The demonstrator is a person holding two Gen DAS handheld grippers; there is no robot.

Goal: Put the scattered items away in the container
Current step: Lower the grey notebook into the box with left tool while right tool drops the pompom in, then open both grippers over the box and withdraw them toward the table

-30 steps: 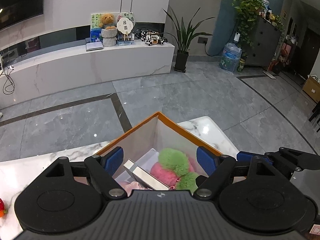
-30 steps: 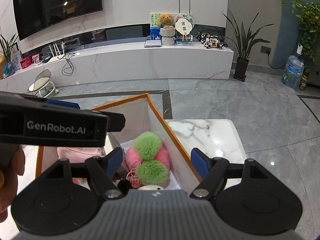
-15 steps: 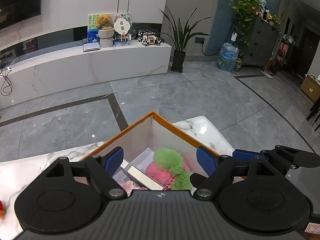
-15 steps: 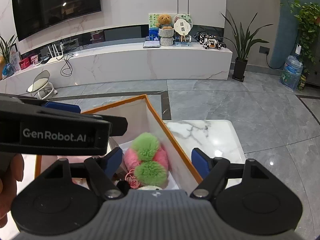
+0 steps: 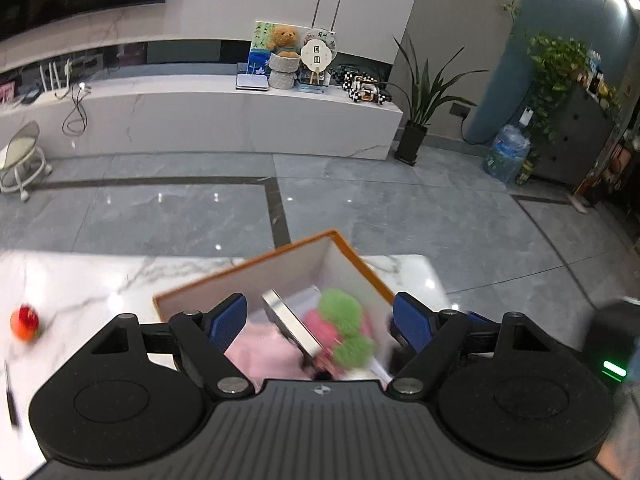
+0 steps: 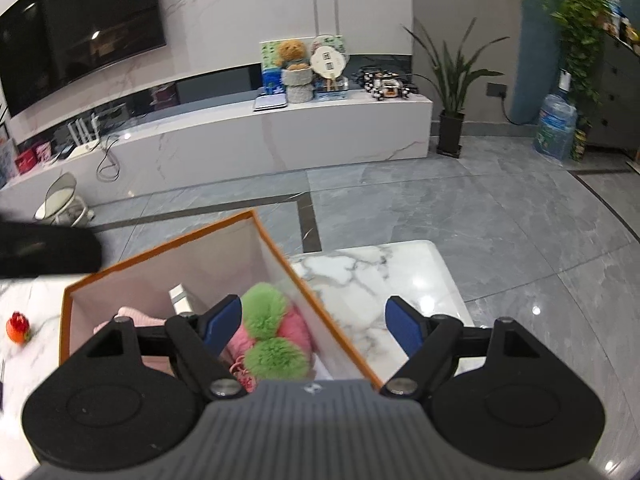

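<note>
An orange-rimmed white box (image 5: 344,245) (image 6: 160,246) stands on the marble table (image 5: 100,280). Inside lie a pink and green pompom toy (image 5: 344,328) (image 6: 276,340), a pink soft item (image 5: 264,348) (image 6: 136,316) and a flat silver box (image 5: 292,326). My left gripper (image 5: 320,318) is open and empty above the box. My right gripper (image 6: 314,320) is open and empty over the box's right wall. A small red and orange toy (image 5: 25,322) (image 6: 18,327) lies on the table to the left of the box.
The left gripper's body (image 6: 44,252) shows at the left edge of the right wrist view. A dark thin object (image 5: 12,396) lies at the table's left edge. Beyond the table are grey floor tiles (image 5: 360,200) and a white TV bench (image 5: 200,120).
Both grippers have swung left and pulled back; the box now shows more fully, and the red toy on the left has come into both views. Both stay open.
</note>
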